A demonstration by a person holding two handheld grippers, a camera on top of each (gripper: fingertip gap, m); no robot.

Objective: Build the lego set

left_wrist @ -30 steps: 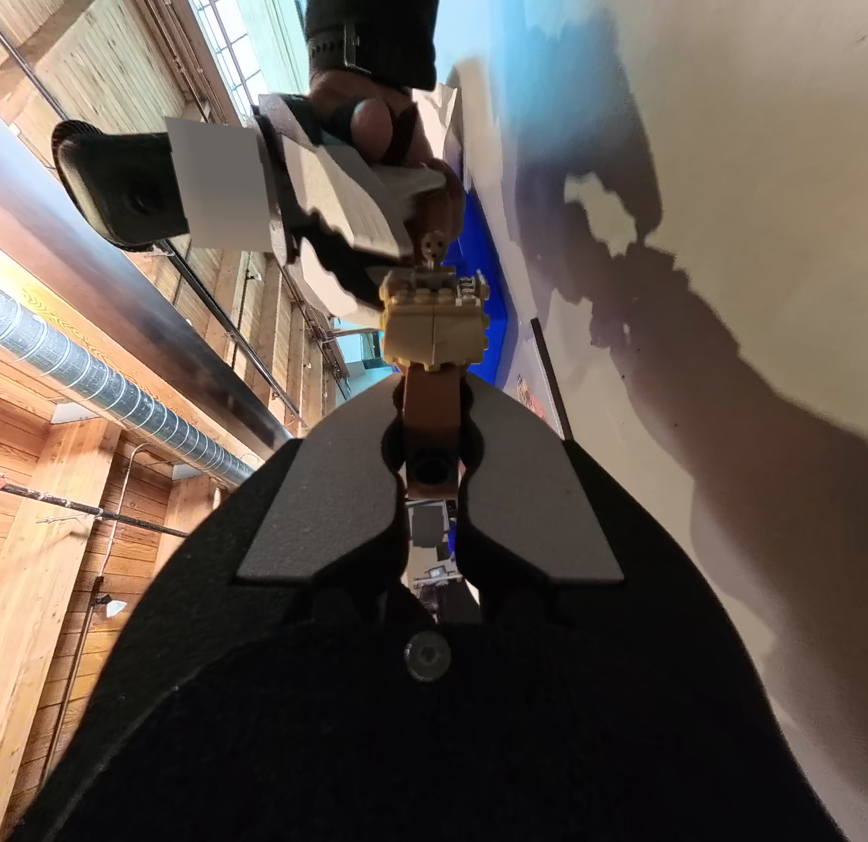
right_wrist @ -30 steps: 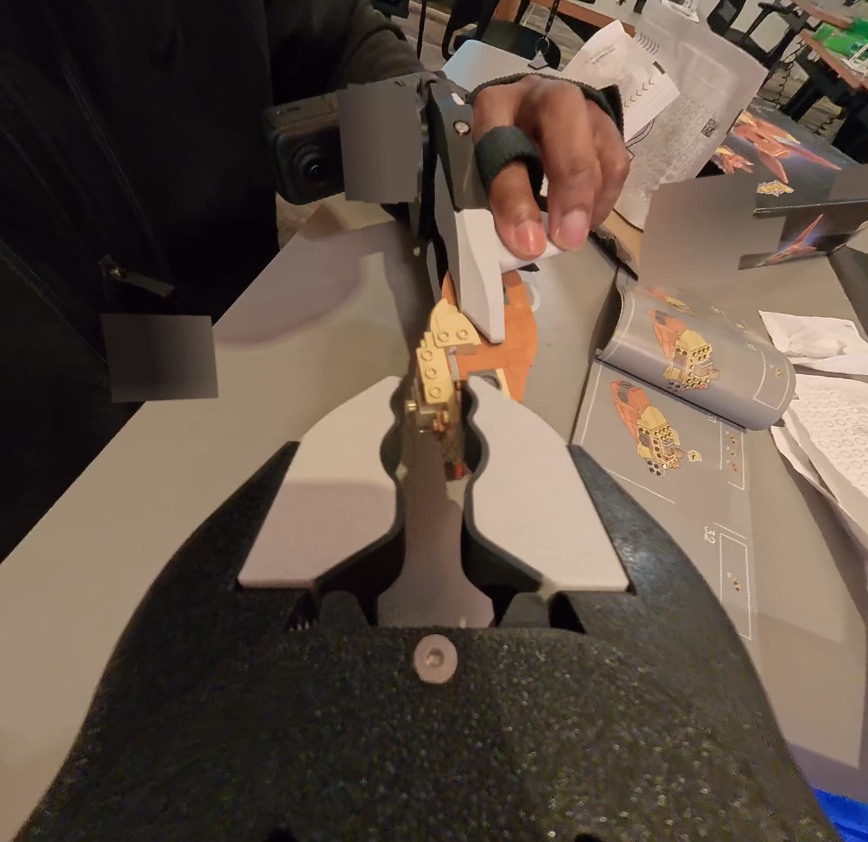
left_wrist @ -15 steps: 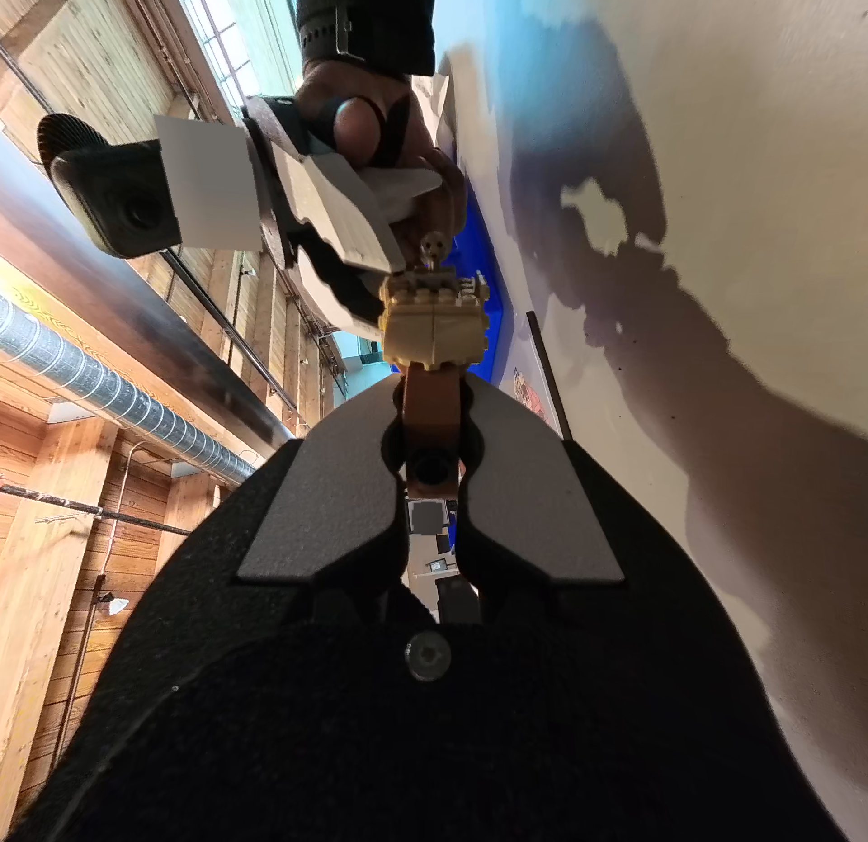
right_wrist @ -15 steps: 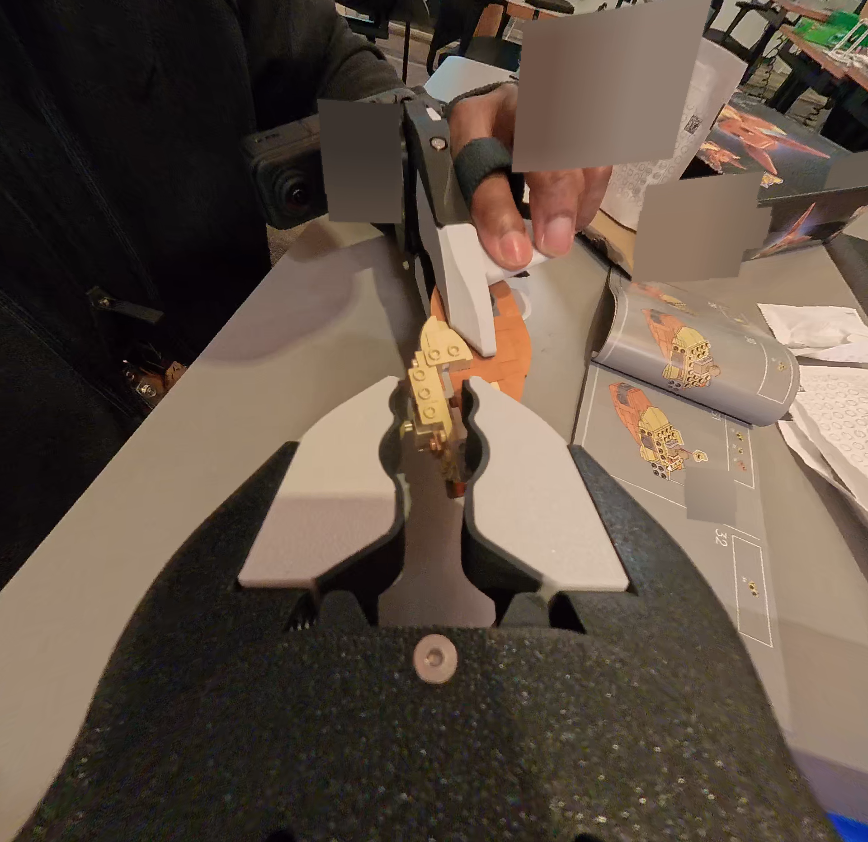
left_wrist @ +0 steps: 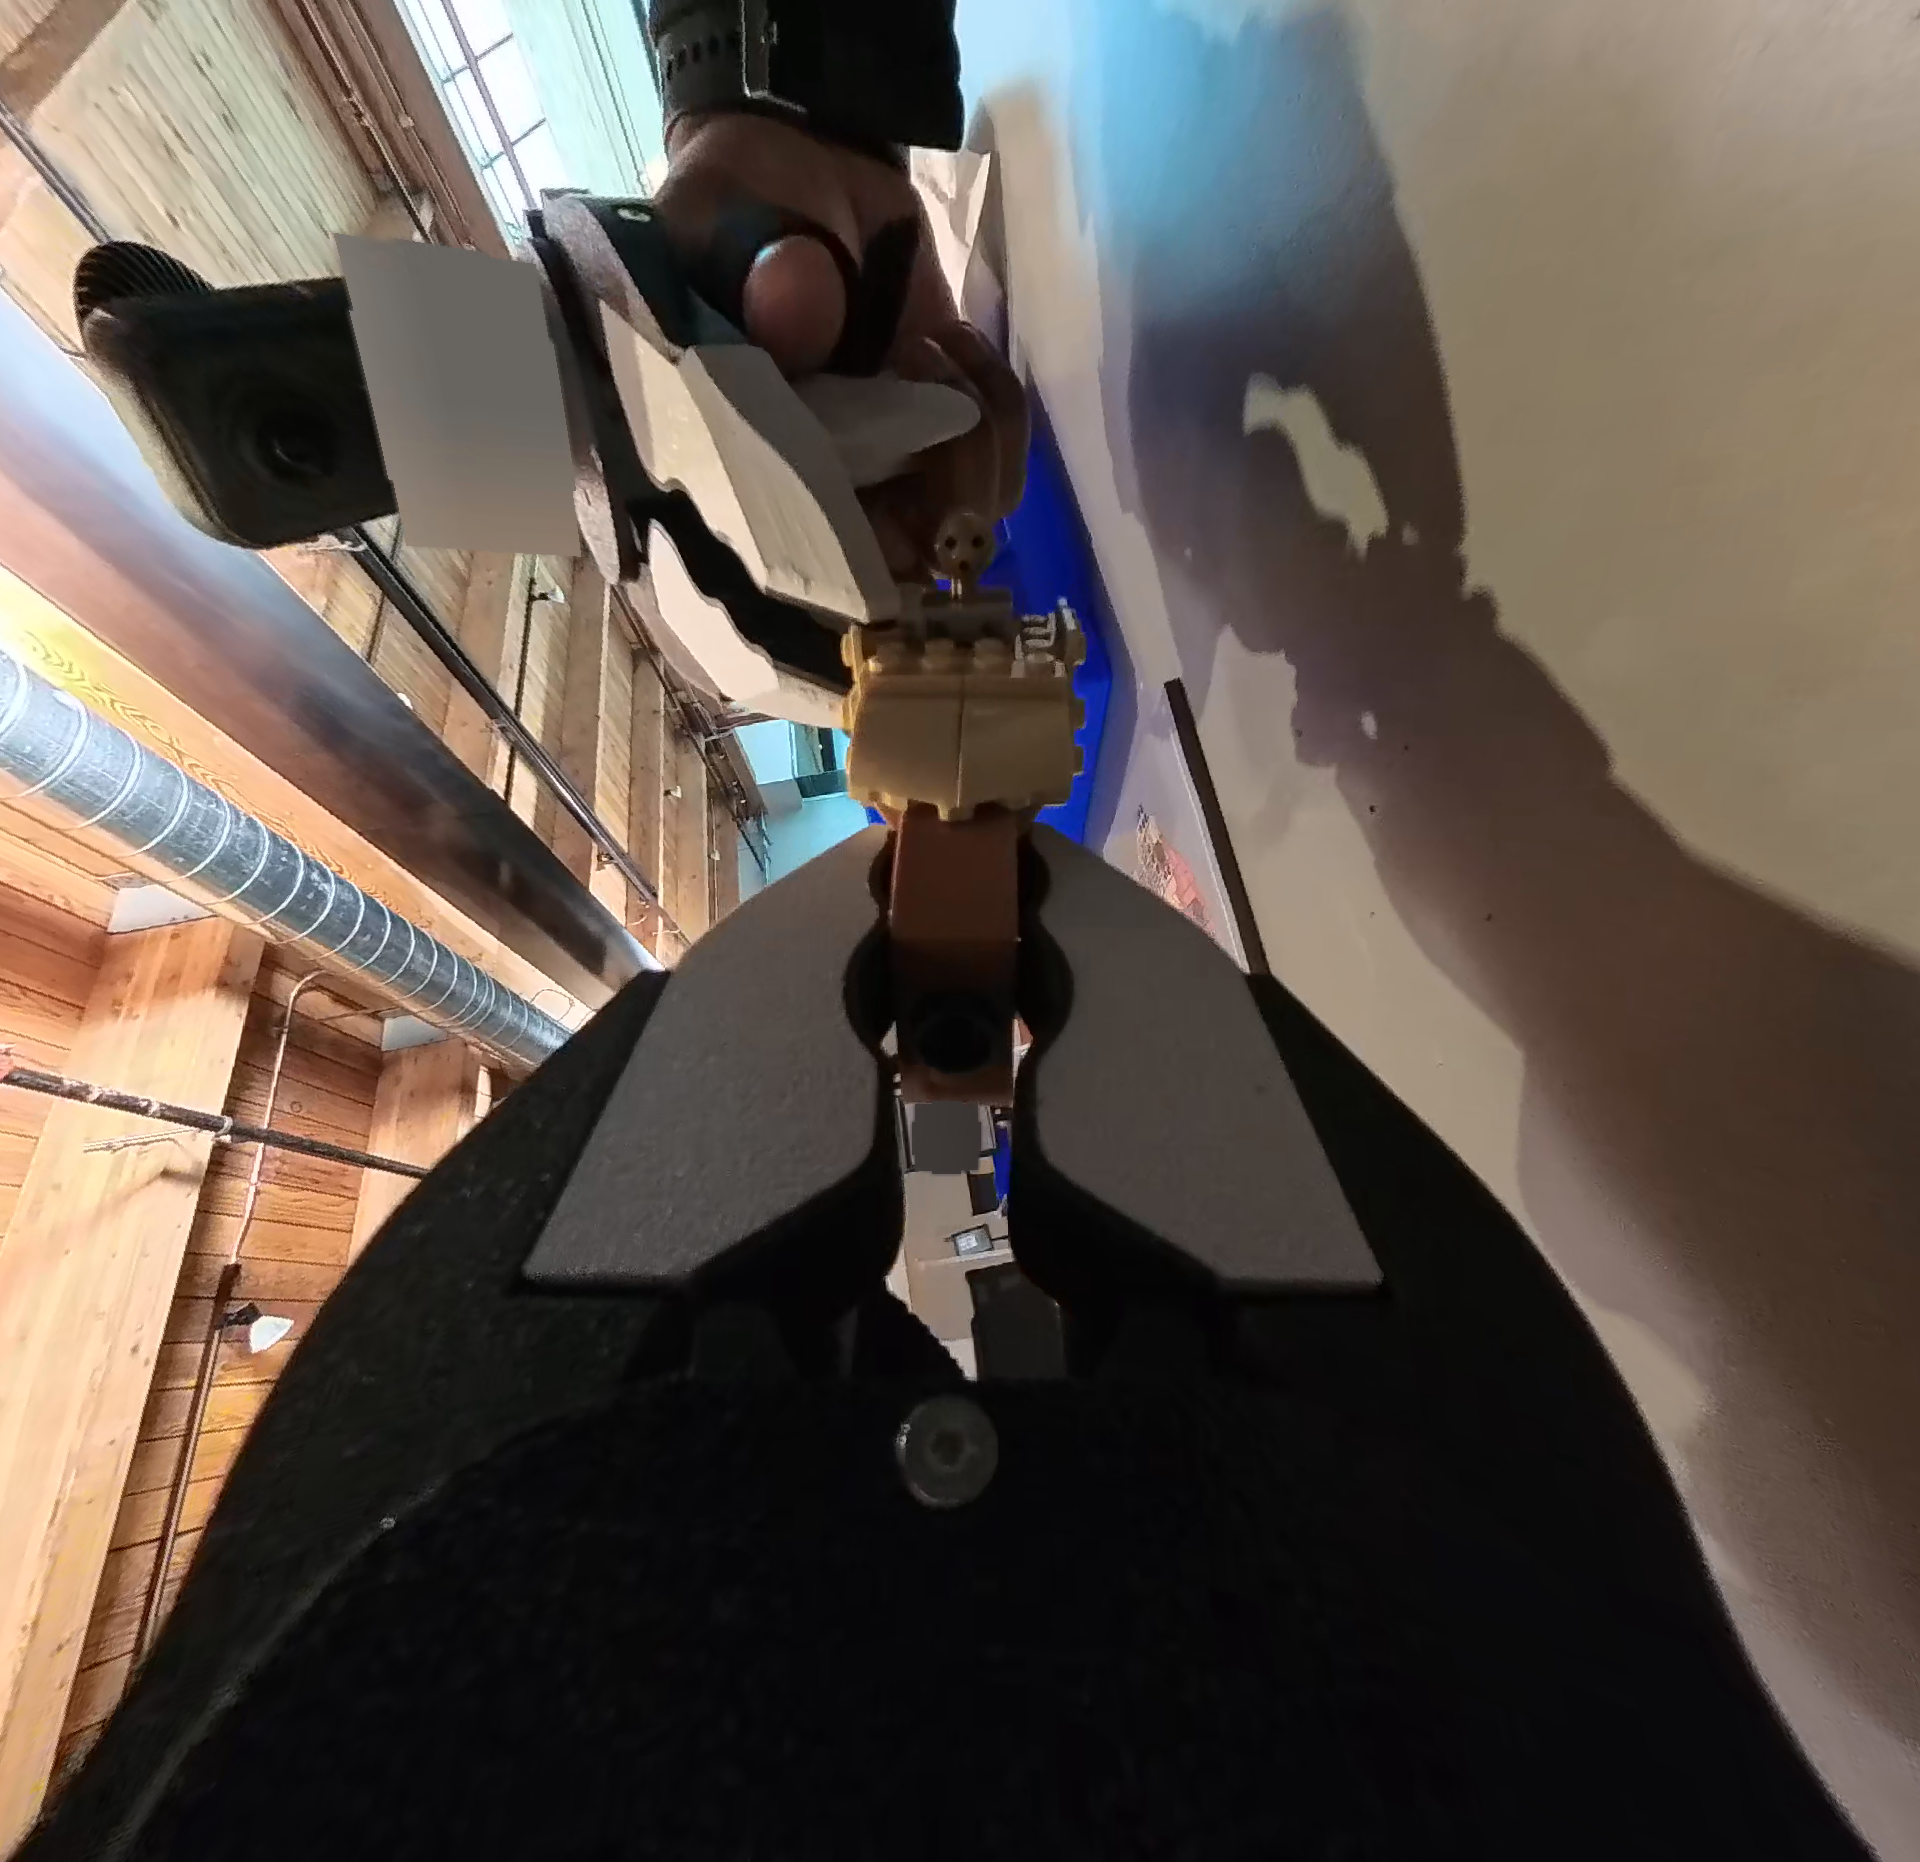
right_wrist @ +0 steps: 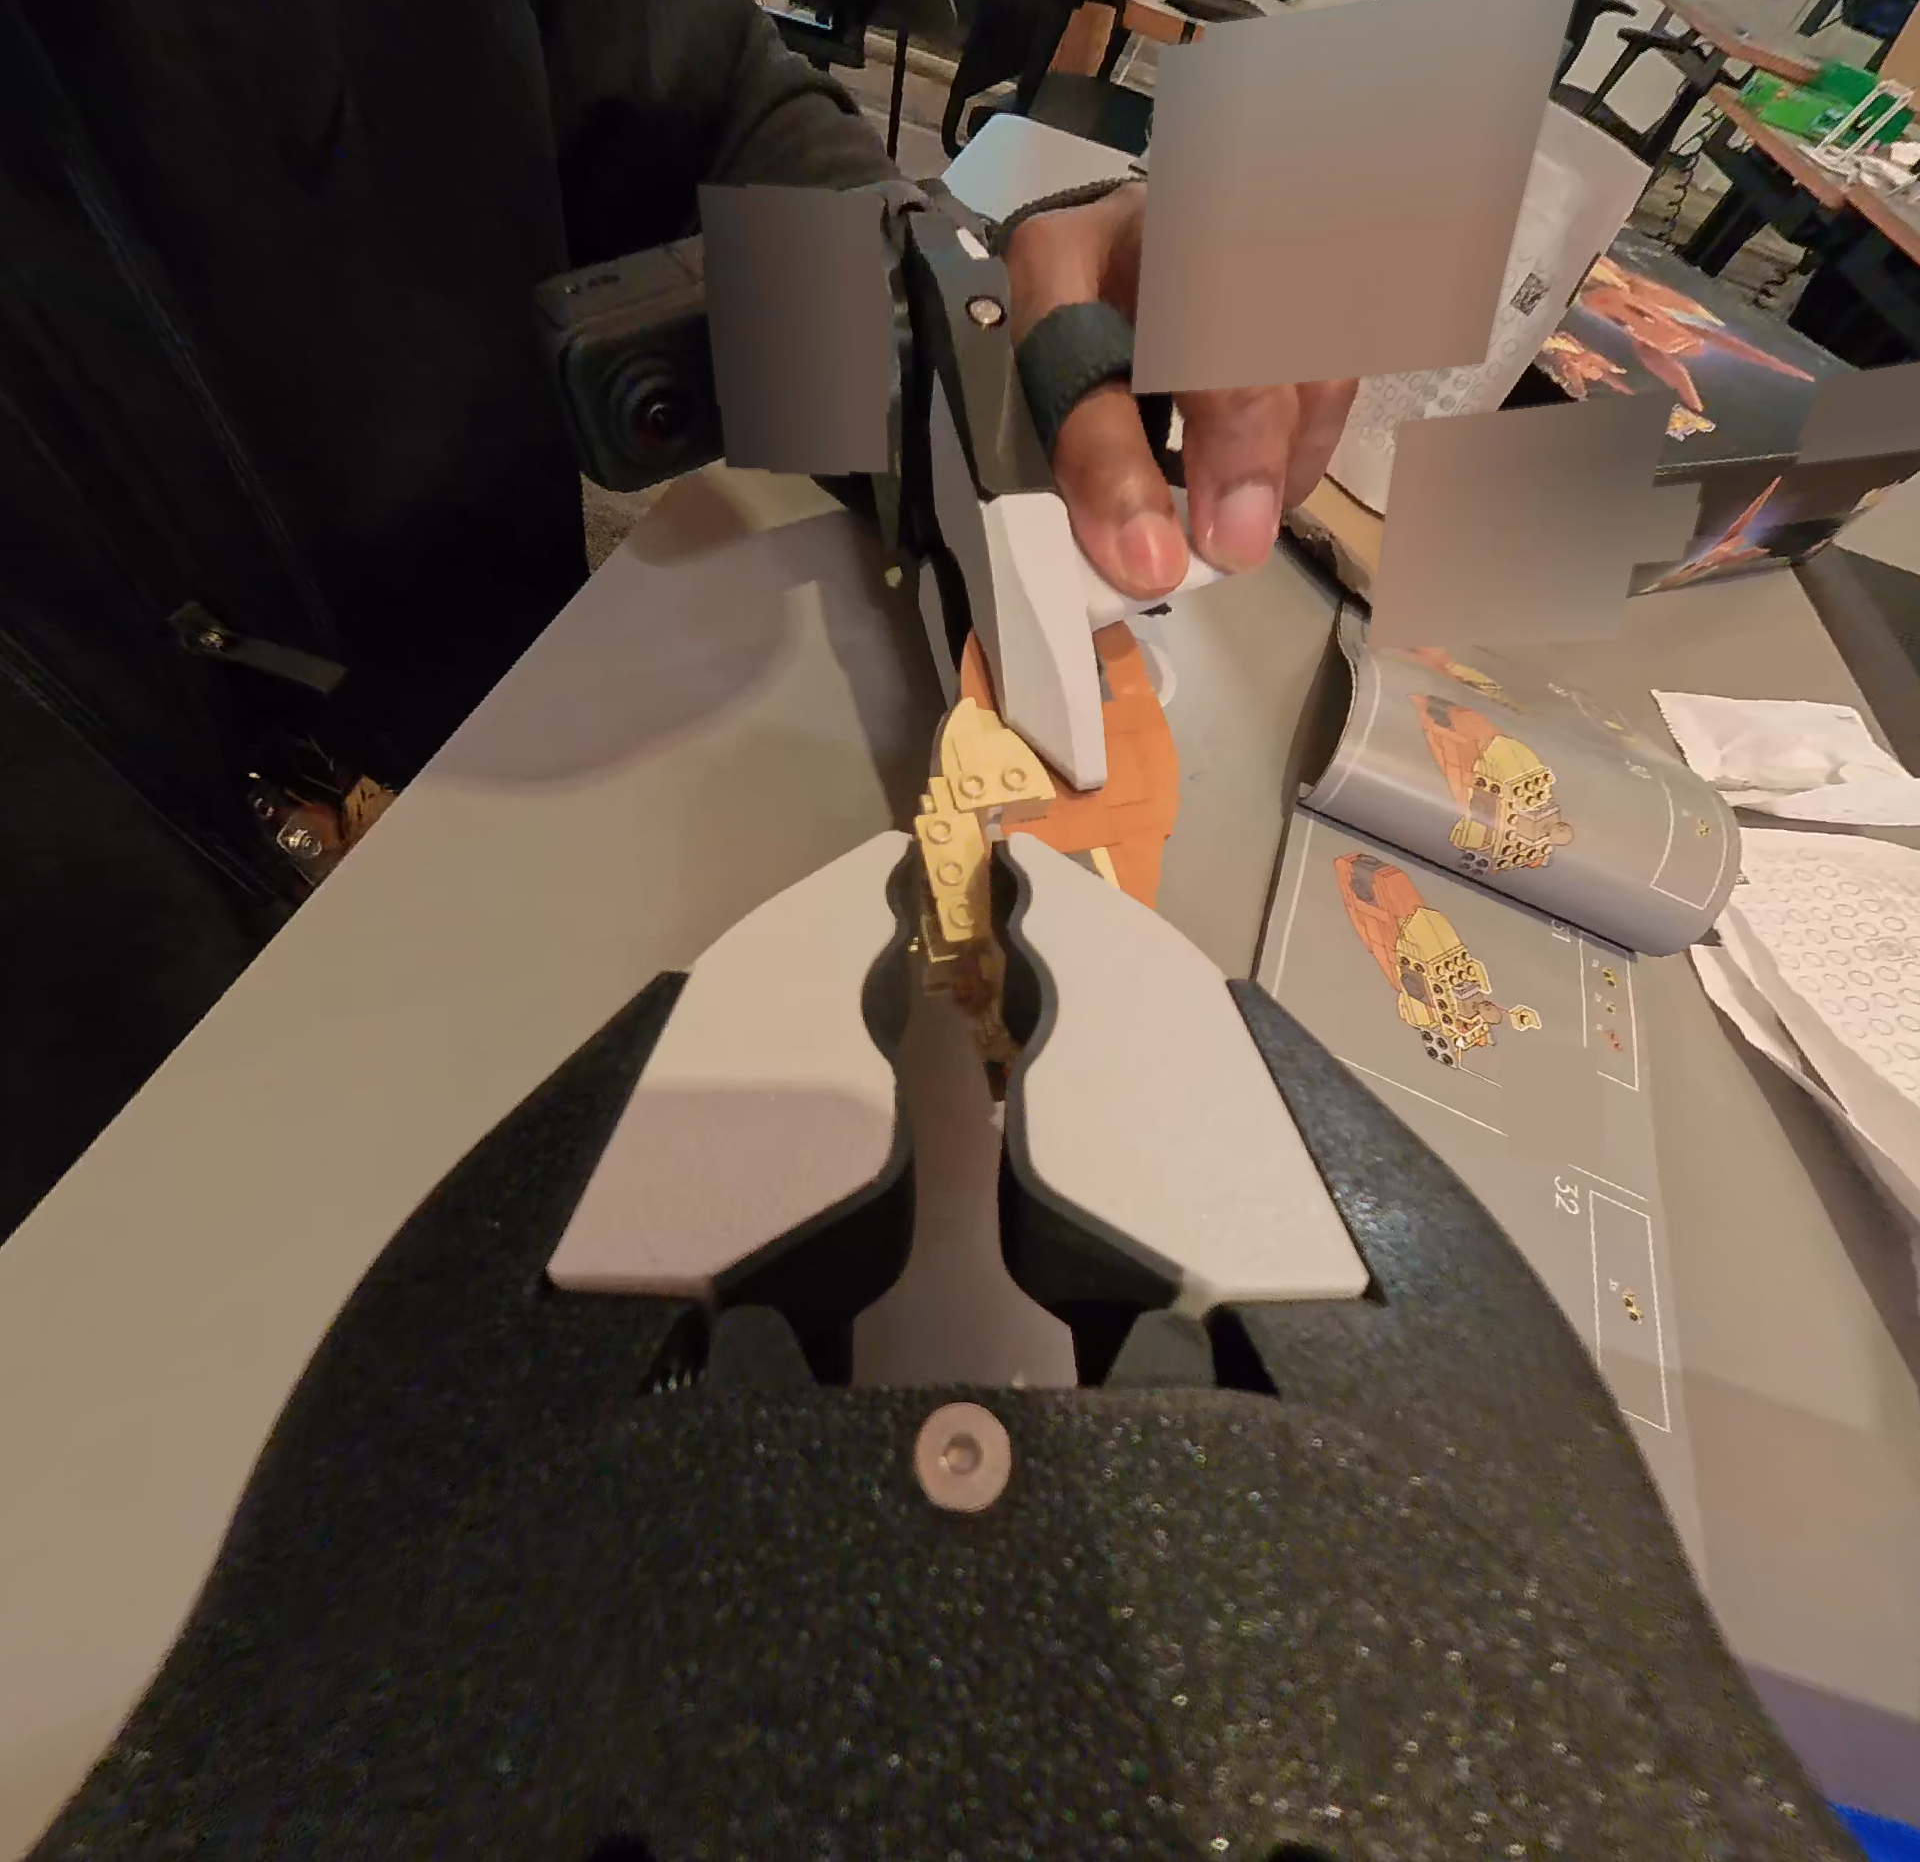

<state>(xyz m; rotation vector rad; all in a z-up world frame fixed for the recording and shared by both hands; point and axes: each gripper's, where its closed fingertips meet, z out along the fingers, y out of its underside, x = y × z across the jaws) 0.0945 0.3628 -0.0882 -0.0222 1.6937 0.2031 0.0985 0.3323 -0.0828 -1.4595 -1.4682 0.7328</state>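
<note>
Lego model (left_wrist: 961, 742), tan studded block on an orange-brown body, held in the air above the grey tabletop (right_wrist: 343, 981), between both tools. Left gripper (left_wrist: 951, 939): jaws pressed onto the model's orange-brown stem, so it is pinching the model from that end. Right gripper (right_wrist: 951, 939): jaws nearly together around the model's tan studded end and a small dark-gold piece (right_wrist: 971, 991) there; whether the pads truly bite that piece or only bracket it, I cannot tell, since the spot is blurred and shadowed. Step in hand, as I judge it: seating 1 small detail part on the tan section, with the left tool acting as the vise. Next move likely calls for a straight push along the studs, the left tool braced against it, then a gentle opening of the right jaws so the part is not dragged off. Outward from the model: an open instruction booklet (right_wrist: 1455, 981) lies just right of it on the tabletop, pages showing the same tan-and-orange build; crumpled white paper (right_wrist: 1808, 939) lies beyond the booklet, away from the model. Containers: 1 printed set box (right_wrist: 1714, 358) stands behind the booklet, contents not visible. No tray or bin of loose parts in view.
</note>
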